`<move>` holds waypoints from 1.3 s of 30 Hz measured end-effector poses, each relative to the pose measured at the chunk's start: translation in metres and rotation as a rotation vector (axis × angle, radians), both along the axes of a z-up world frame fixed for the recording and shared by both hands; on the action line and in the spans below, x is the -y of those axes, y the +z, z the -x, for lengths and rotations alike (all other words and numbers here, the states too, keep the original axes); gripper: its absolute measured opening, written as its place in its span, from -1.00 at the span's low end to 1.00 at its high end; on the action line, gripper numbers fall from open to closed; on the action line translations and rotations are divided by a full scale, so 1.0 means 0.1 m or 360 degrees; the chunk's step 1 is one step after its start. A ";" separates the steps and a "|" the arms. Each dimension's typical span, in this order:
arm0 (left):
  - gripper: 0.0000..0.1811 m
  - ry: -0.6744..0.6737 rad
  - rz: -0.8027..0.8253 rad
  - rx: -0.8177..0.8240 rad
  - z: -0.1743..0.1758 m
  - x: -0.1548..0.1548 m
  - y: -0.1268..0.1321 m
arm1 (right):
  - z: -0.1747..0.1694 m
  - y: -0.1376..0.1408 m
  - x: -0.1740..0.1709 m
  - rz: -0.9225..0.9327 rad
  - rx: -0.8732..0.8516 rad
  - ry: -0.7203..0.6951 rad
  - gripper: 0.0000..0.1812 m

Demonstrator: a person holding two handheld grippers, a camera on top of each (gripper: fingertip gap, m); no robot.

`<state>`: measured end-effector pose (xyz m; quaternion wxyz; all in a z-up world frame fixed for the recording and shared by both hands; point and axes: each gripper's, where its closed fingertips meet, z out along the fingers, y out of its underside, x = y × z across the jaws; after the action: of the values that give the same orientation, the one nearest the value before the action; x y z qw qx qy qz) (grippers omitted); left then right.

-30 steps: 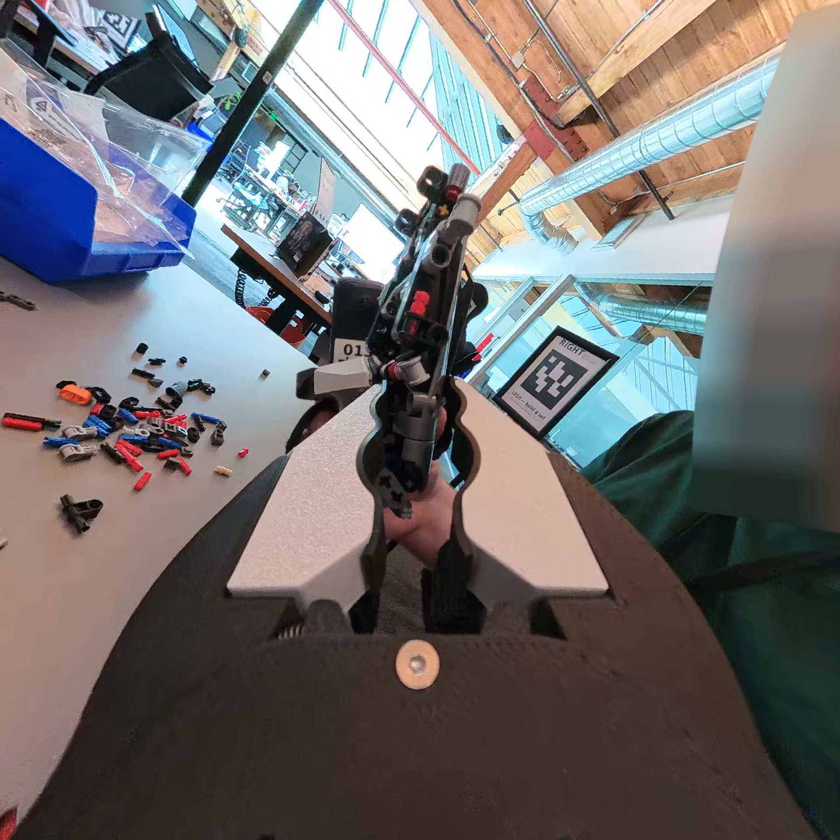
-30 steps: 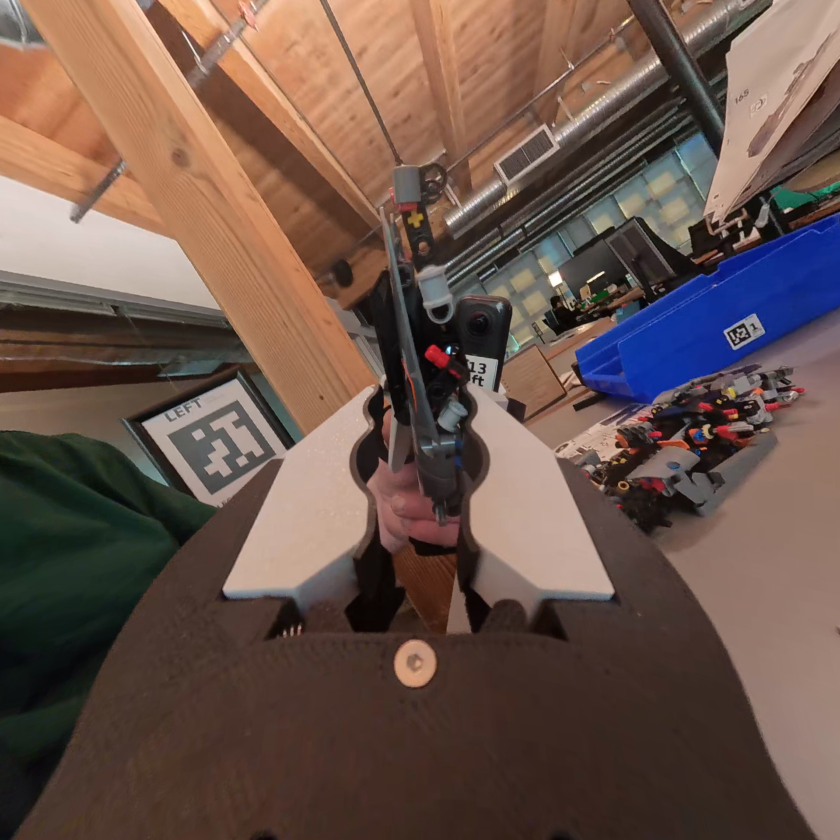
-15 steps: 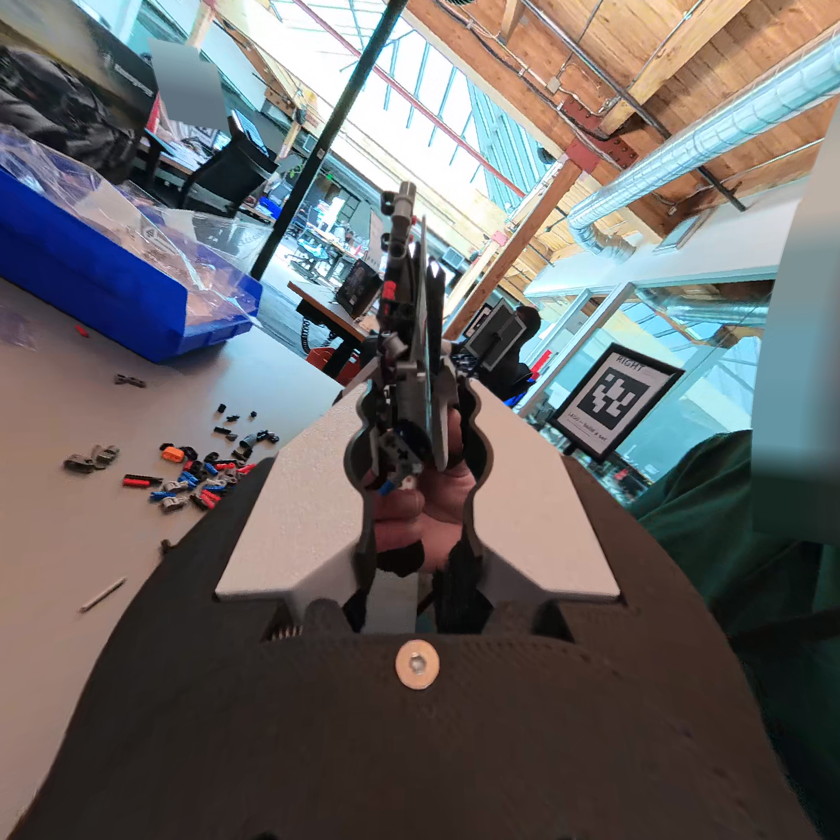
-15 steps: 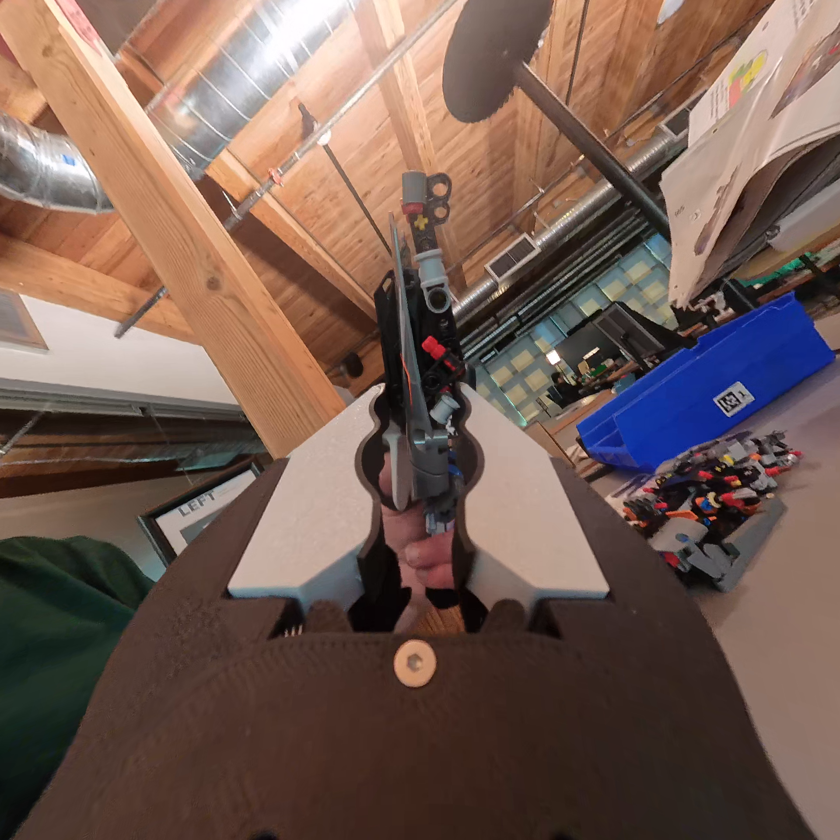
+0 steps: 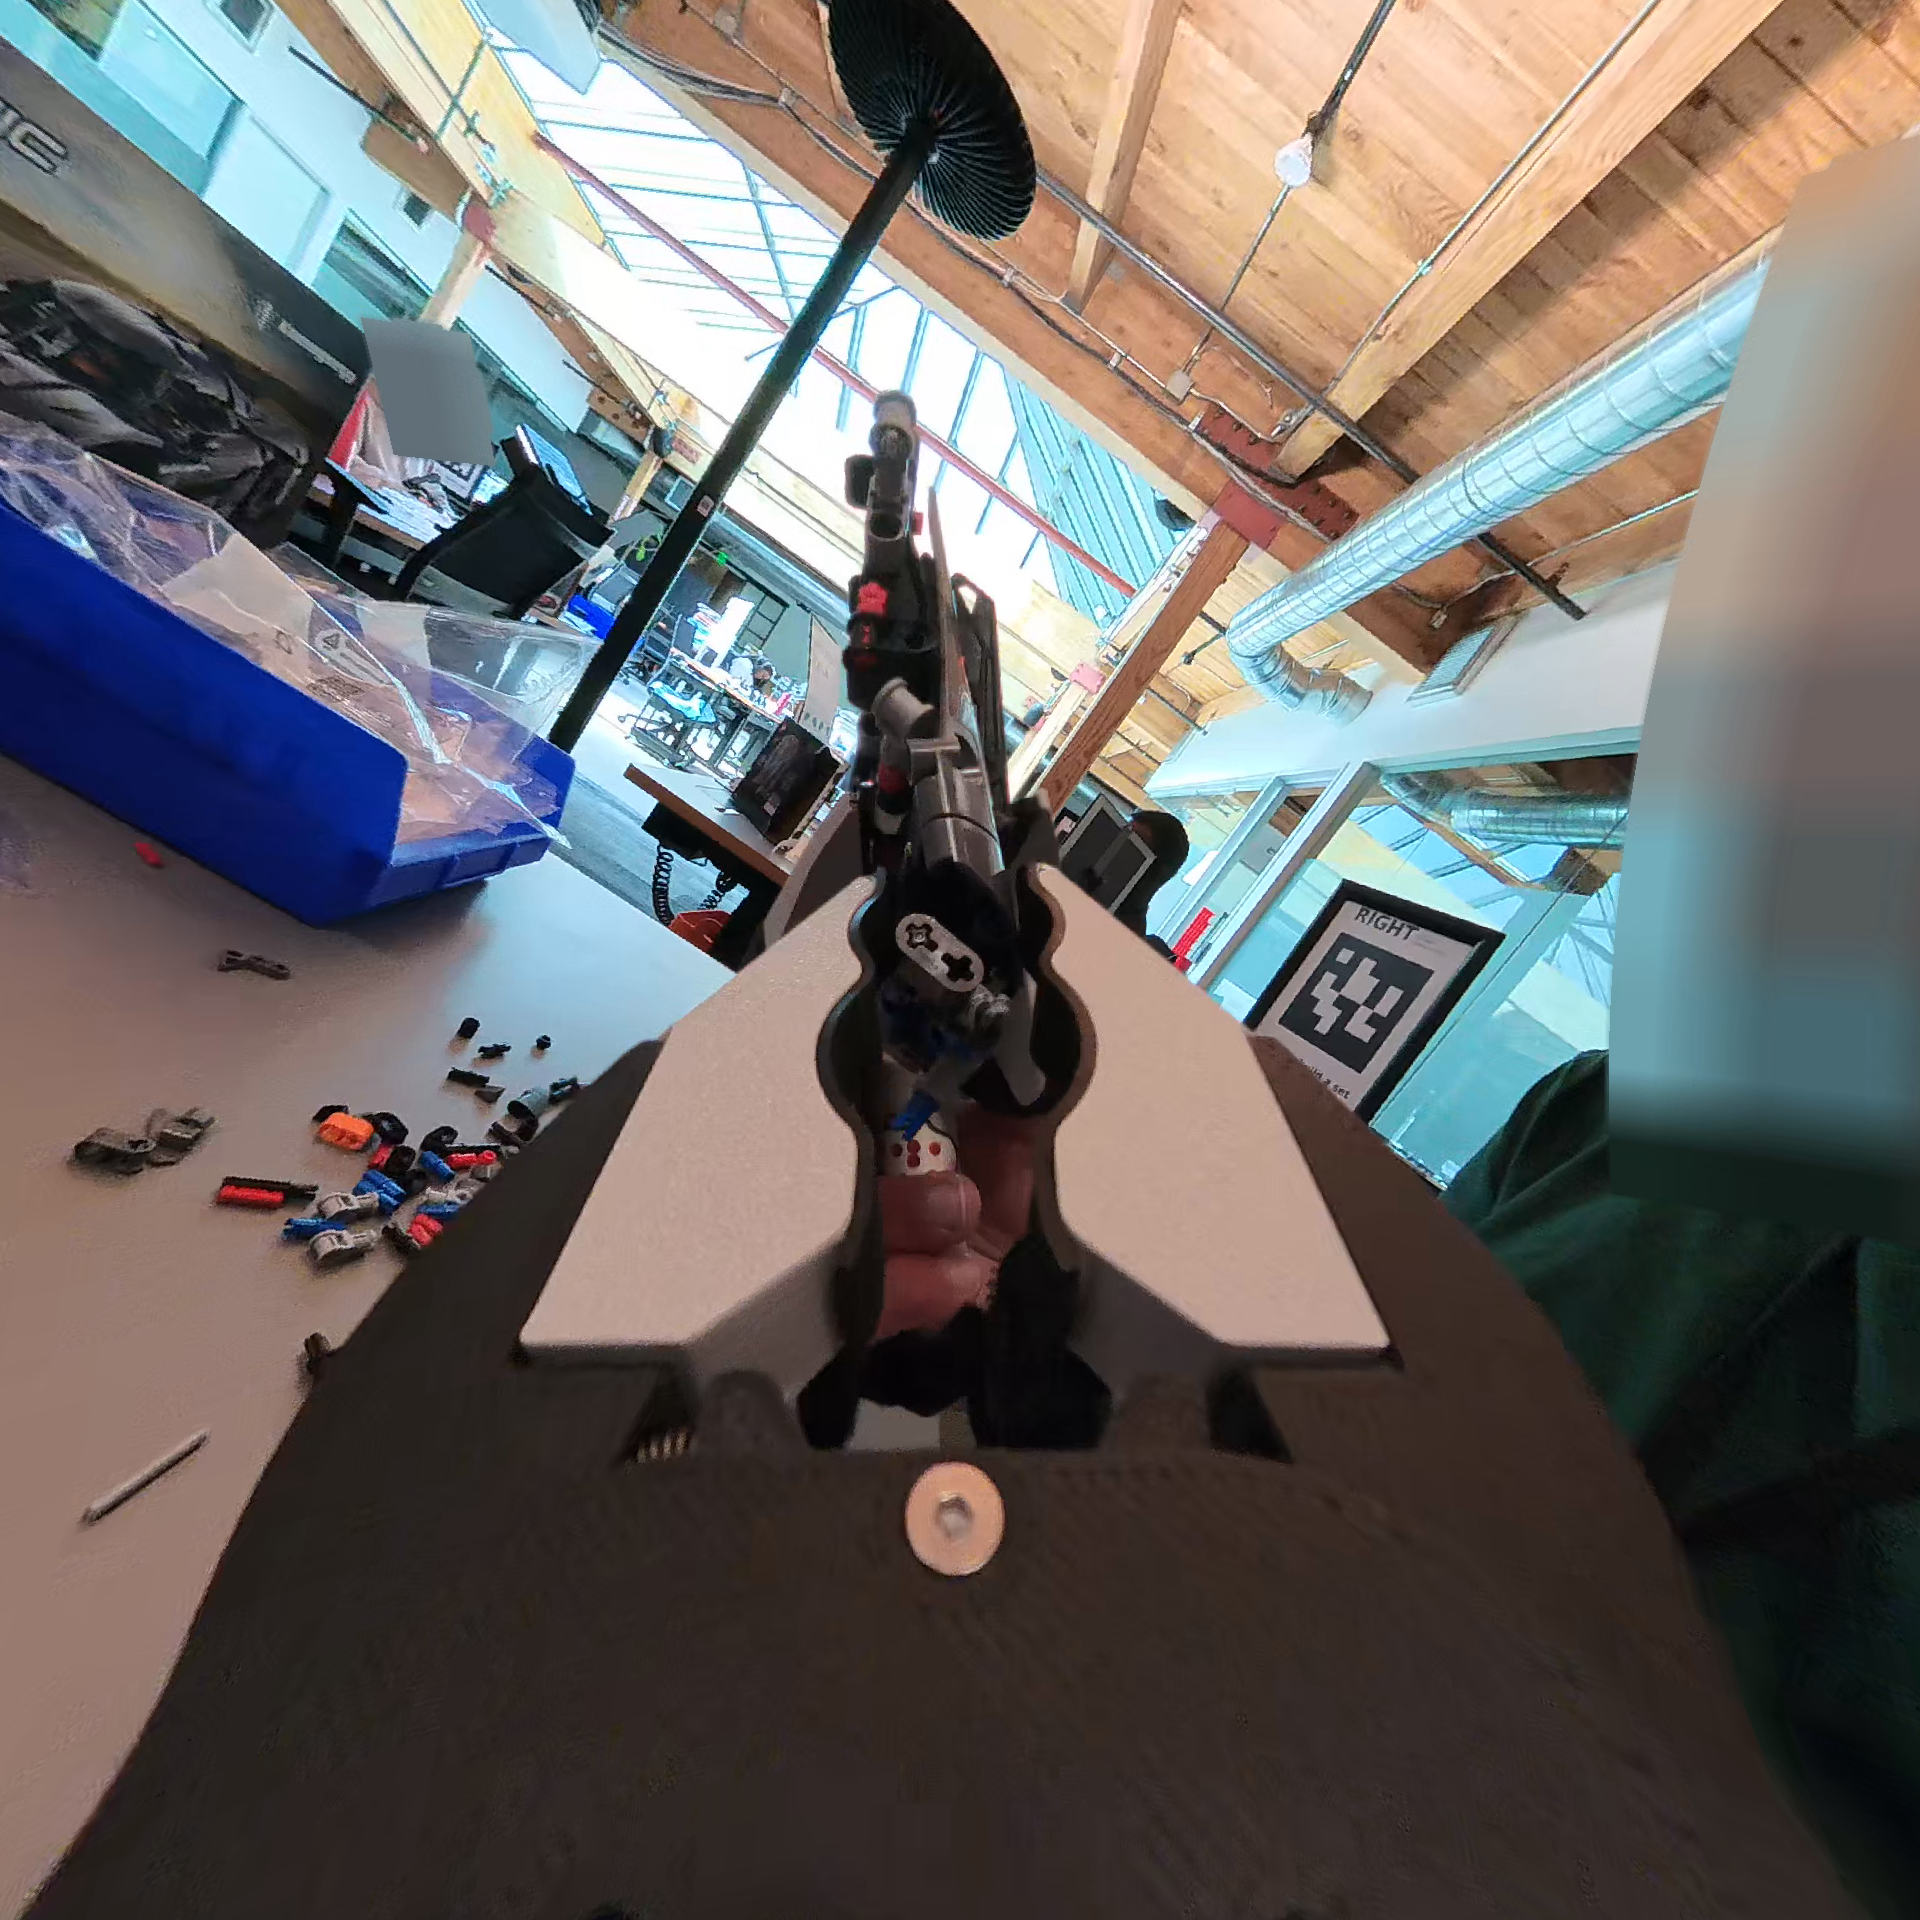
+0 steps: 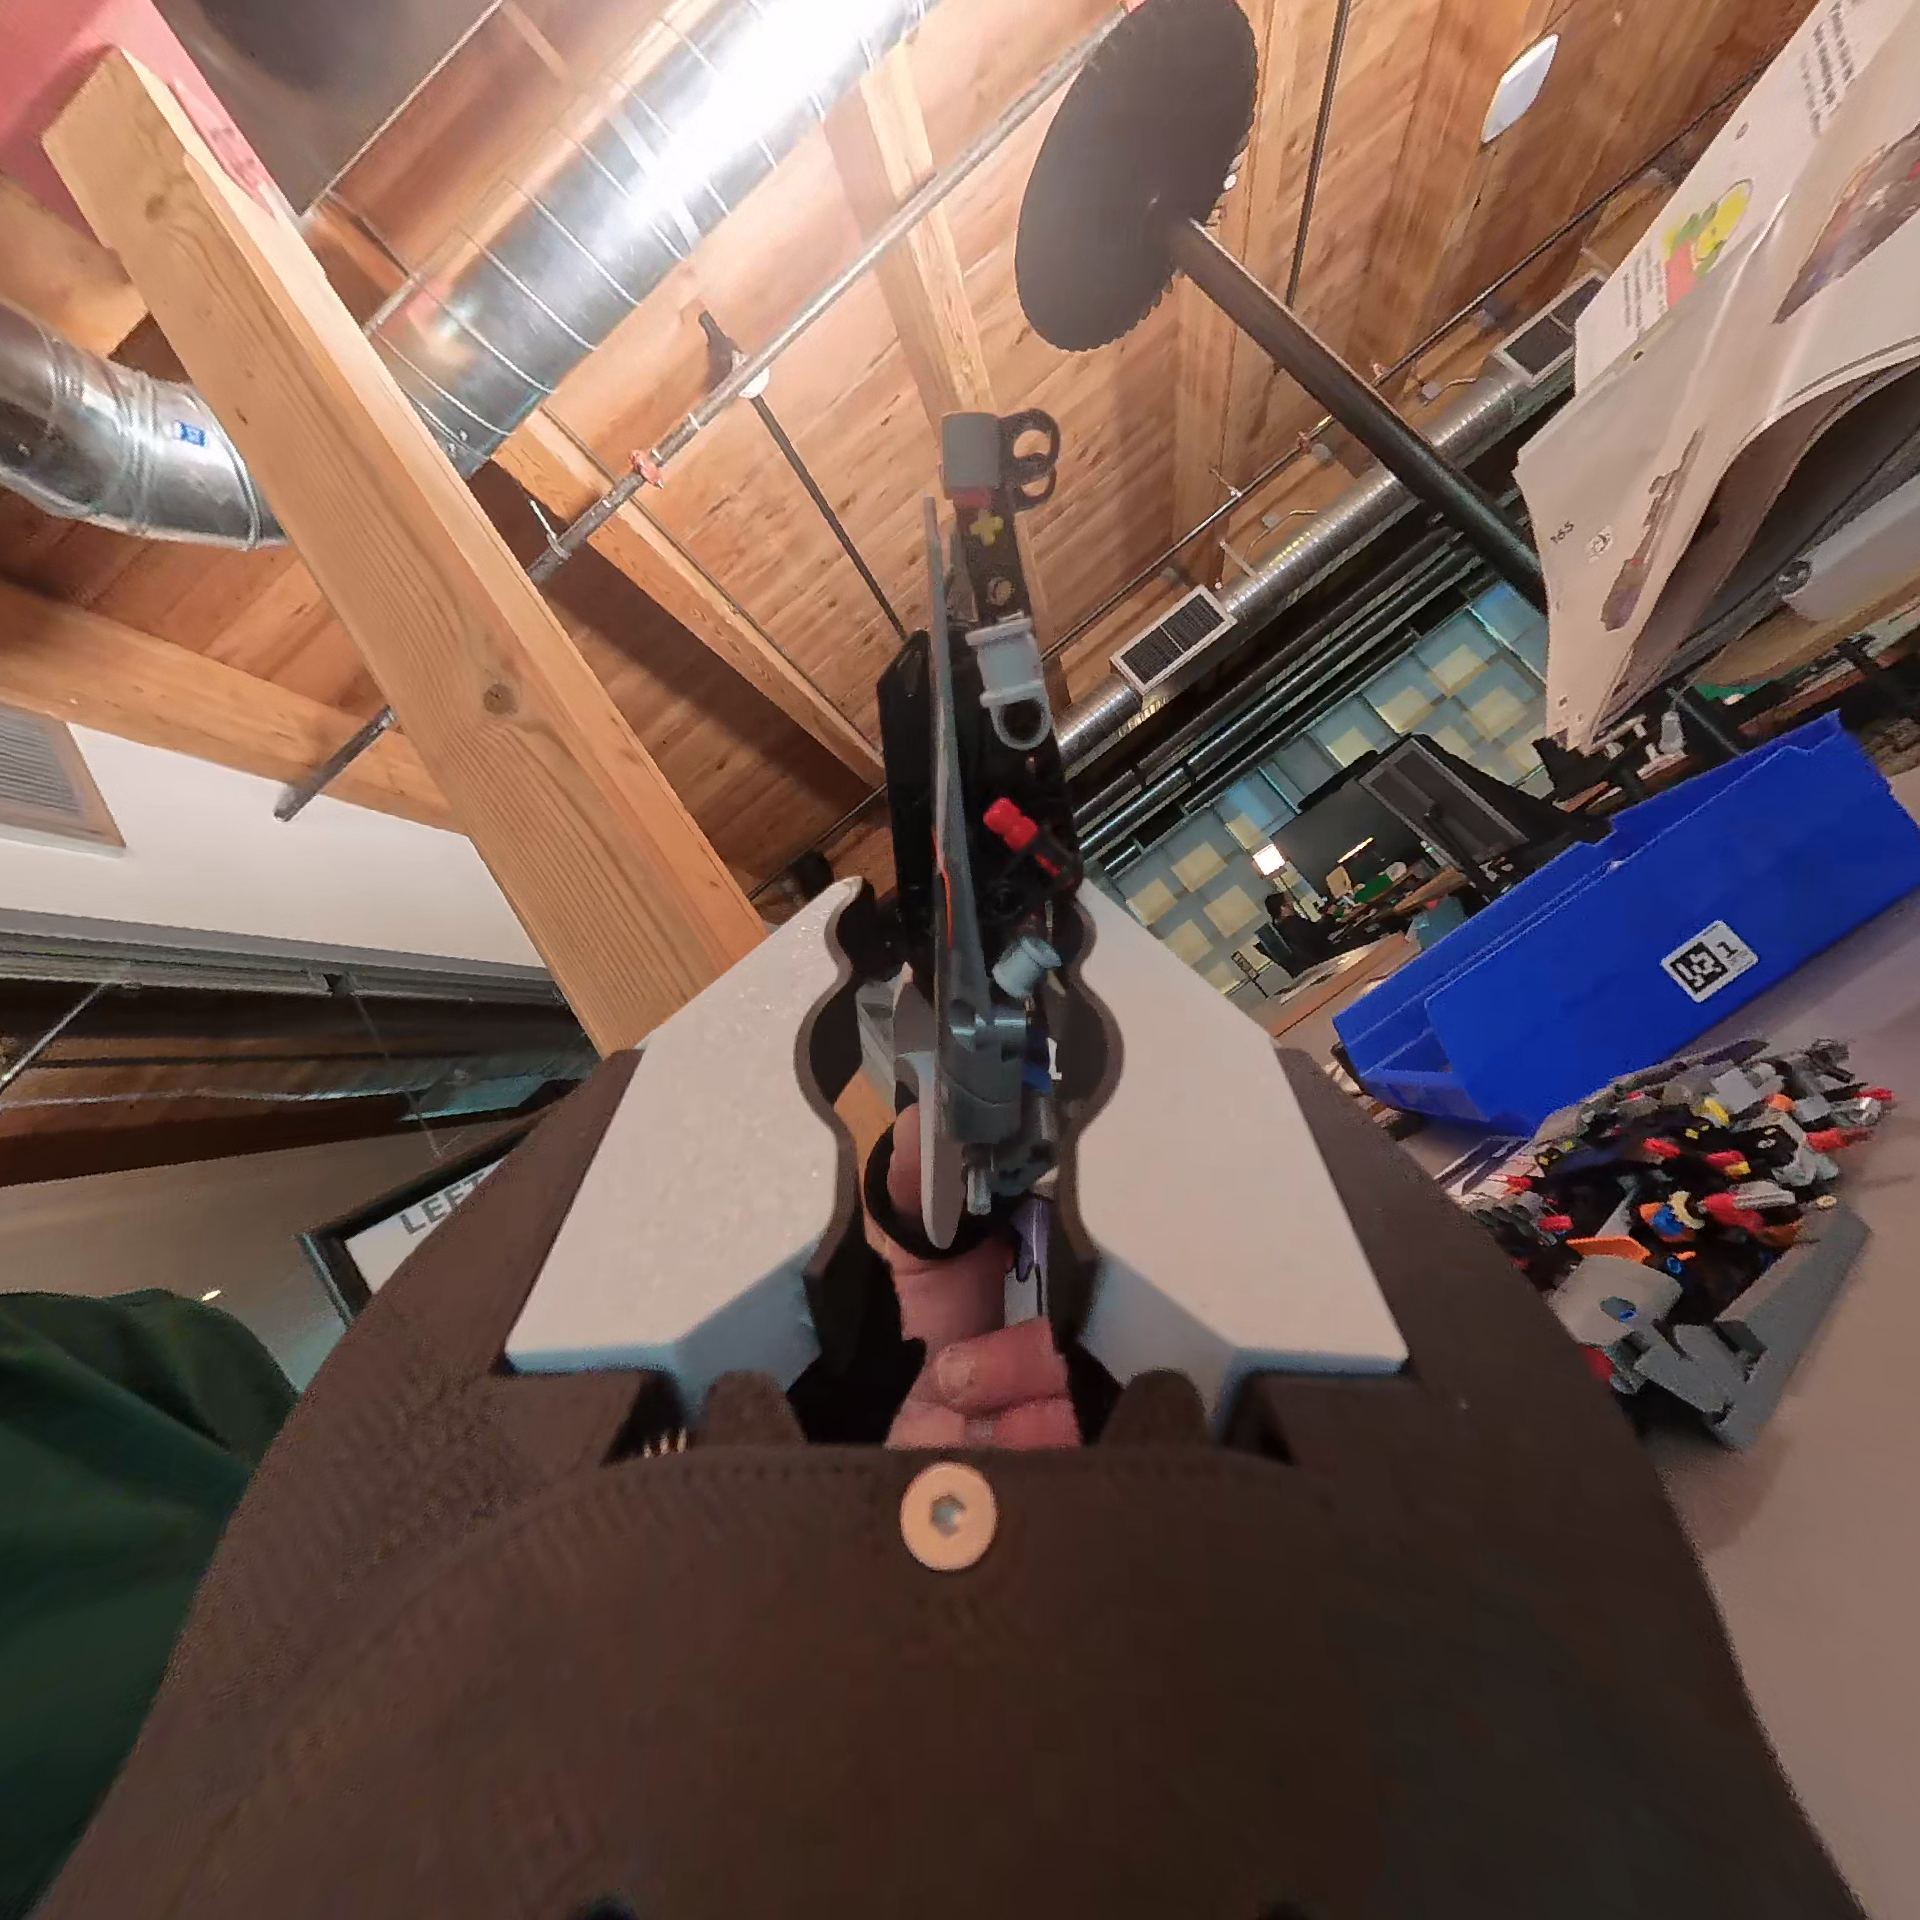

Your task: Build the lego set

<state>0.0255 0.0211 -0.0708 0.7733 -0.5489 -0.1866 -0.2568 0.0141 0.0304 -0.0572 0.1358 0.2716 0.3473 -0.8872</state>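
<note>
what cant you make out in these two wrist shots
- Left wrist view: the lower end of the lego assembly is hidden between the left hand-held gripper fingers.
- Left wrist view: the loose pieces on the table are too small to identify, and the gripper body hides some.
- Right wrist view: the larger build is partly cut off behind the right hand-held gripper.

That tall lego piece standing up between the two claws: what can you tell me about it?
The lego assembly is a narrow plastic sub-build, mostly black and dark grey, with light grey connectors, red pins, a little blue low down and a yellow cross-shaped piece near its top. It stands roughly upright in the air. Both the left claw and the right claw are shut on its lower end.
</note>
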 end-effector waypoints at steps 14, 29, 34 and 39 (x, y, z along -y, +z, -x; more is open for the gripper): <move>-0.78 -0.0061 0.0431 -0.0215 -0.03 0.07 0.00 | 0.05 -0.23 0.13 -0.0018 0.0101 0.0236 -0.34; -0.82 -0.0115 0.0631 -0.0113 0.24 0.03 -0.30 | 0.15 -0.56 0.13 -0.0556 0.0003 0.0048 -0.29; -0.82 -0.0273 0.0810 -0.0150 0.21 -0.07 -0.35 | 0.08 -0.86 0.39 -0.1118 -0.0174 0.0174 -0.33; -0.82 -0.0336 0.0942 -0.0178 0.21 -0.16 -0.39 | -0.01 -0.91 0.62 -0.1108 -0.0250 0.0346 -0.66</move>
<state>0.0047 0.0372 -0.1099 0.5581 -0.7797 -0.1525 -0.2395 0.0149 -0.0314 -0.1478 0.1017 0.1942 0.6645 -0.7145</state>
